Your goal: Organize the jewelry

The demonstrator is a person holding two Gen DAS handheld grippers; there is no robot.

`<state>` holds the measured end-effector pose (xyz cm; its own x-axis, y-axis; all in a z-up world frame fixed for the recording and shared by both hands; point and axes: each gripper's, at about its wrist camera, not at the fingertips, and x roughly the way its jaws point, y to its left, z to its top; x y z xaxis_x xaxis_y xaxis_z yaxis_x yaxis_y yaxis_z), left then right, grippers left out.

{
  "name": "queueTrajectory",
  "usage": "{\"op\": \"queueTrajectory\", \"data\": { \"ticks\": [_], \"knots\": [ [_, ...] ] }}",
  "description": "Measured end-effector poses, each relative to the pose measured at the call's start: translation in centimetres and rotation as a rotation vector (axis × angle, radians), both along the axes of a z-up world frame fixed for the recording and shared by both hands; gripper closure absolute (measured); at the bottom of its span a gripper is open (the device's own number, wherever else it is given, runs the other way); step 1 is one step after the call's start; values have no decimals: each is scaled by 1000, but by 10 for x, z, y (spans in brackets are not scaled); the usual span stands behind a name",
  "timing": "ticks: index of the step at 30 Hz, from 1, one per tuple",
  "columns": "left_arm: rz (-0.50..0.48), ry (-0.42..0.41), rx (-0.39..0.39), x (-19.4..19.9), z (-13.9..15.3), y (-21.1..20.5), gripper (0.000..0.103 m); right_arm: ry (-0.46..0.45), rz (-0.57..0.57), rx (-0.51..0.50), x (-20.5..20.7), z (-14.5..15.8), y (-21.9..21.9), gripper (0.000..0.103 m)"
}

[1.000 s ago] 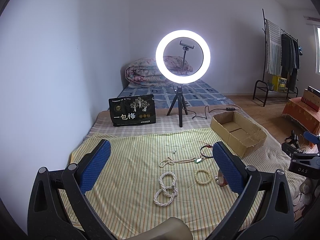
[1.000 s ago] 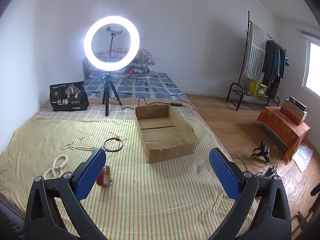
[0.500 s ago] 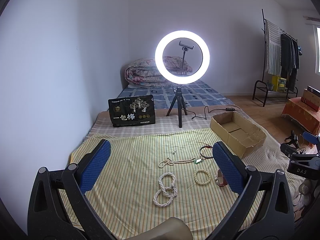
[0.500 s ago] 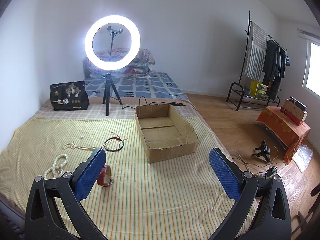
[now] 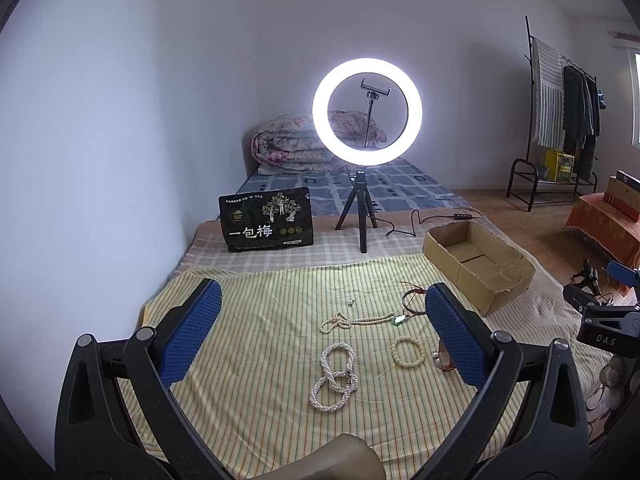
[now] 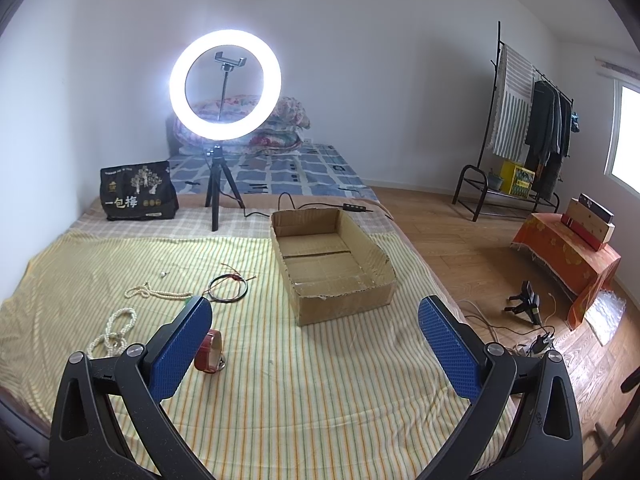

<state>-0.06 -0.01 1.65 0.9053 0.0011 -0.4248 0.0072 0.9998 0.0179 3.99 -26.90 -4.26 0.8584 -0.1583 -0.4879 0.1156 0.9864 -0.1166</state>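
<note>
Jewelry lies on the striped yellow cloth (image 5: 260, 320). A looped pearl necklace (image 5: 334, 376), a cream bead bracelet (image 5: 408, 351), a long bead strand (image 5: 360, 321) with a green tag, a black cord necklace (image 6: 228, 288) and a red-strapped watch (image 6: 208, 350) are spread out. My left gripper (image 5: 320, 320) is open and empty above the pearls. My right gripper (image 6: 314, 328) is open and empty, with its left finger beside the watch. An empty cardboard box (image 6: 332, 264) stands to the right of the jewelry.
A lit ring light on a tripod (image 5: 366, 120) stands behind the cloth. A black printed bag (image 5: 266, 220) leans at the back left. A rolled quilt (image 5: 296, 144) lies on the bed behind. A clothes rack (image 6: 532, 120) and cables on the wood floor (image 6: 532, 312) are to the right.
Both grippers have shifted only slightly. The jewelry and the box have not moved.
</note>
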Motion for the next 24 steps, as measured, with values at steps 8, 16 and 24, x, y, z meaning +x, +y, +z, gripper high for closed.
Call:
{"op": "queueTrajectory", "data": {
  "ticks": [8,16,24],
  "knots": [
    [12,6,8,0,-5,6,0,9,6,-8,2,-4,2,1],
    [34,34,23,5,-10,18,0,17,30,-18,5,-7,6,1],
    [64,165,5,34,-30,51,0,43,148,18,14,-20,13,1]
  ]
}}
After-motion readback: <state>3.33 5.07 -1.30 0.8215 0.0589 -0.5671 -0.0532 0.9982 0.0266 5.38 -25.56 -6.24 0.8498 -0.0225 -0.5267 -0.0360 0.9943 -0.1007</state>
